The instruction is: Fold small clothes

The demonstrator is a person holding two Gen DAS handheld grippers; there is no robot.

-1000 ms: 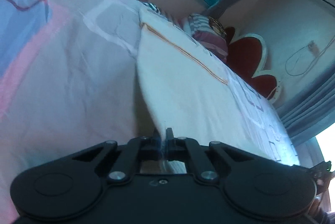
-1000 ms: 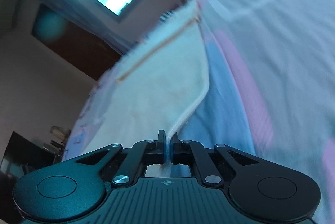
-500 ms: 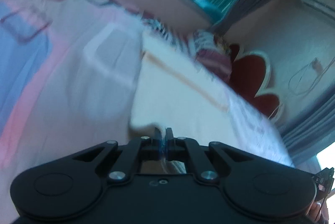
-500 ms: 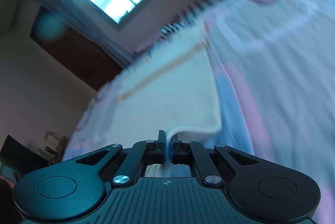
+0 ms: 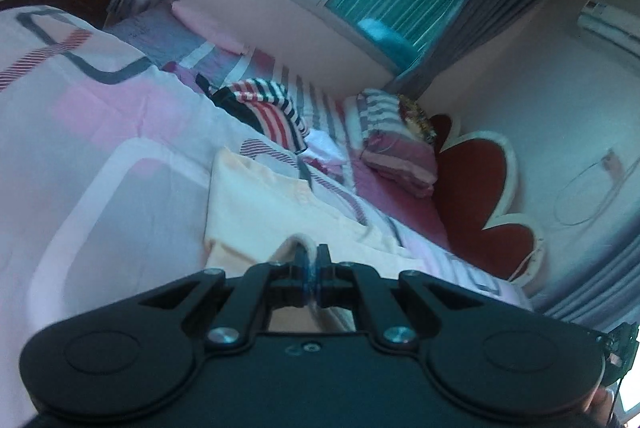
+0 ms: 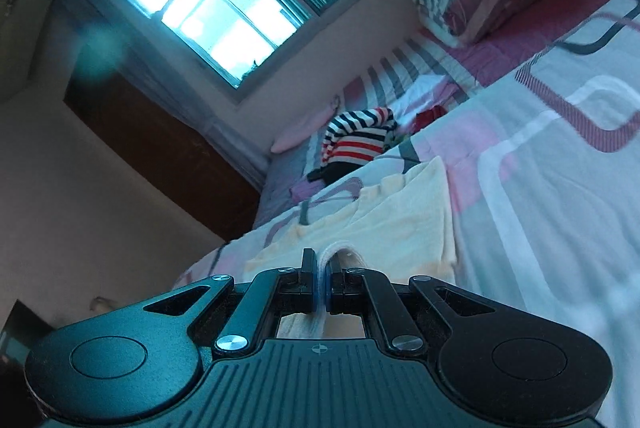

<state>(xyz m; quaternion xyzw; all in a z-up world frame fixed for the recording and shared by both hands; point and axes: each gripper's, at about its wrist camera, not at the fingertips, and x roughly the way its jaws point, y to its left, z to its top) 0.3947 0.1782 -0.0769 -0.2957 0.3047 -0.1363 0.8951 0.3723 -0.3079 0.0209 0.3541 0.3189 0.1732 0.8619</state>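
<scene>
On patterned pink-and-white bedspread [image 5: 100, 156]: cream cloth garment's [image 5: 256, 212] near edge carried far, folded over; left gripper [image 5: 311, 260] and right gripper [image 6: 322, 268] clamped on hem.

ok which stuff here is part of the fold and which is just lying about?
In the job:
- pale cream cloth garment, pinched at two edges
- left gripper, fingers shut on it
- right gripper, likewise shut on it

Lying about:
- red, white and navy striped top
- pink striped pillow
- patterned pink and white bedsheet
</scene>
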